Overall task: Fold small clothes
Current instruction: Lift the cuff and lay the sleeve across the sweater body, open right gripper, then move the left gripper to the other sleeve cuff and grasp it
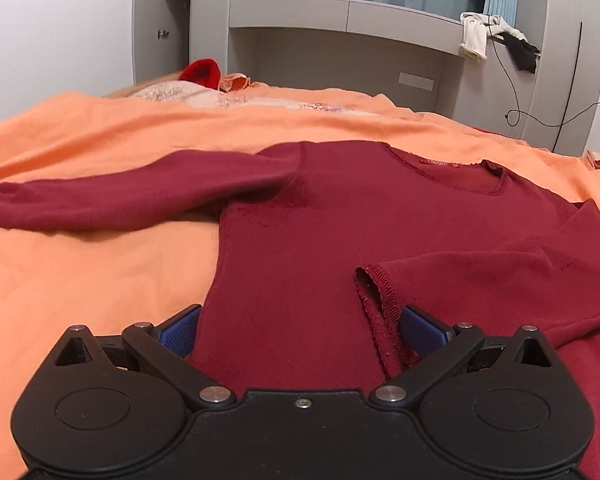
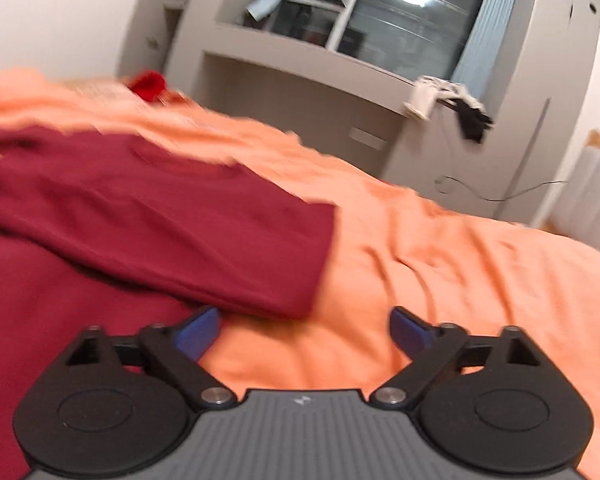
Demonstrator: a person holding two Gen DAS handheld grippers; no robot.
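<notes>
With the red top flat on the orange sheet, one sleeve folded in, both my left gripper and right gripper spread empty, I should pinch the outstretched sleeve near its cuff and fold it squarely across.

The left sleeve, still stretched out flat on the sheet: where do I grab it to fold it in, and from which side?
Take the left sleeve near its cuff end, at the far left in the left wrist view. It lies flat and straight on the orange sheet, so come in low from its outer end and pinch across the width. The left gripper is open over the shirt's hem and probably nearest.
</notes>
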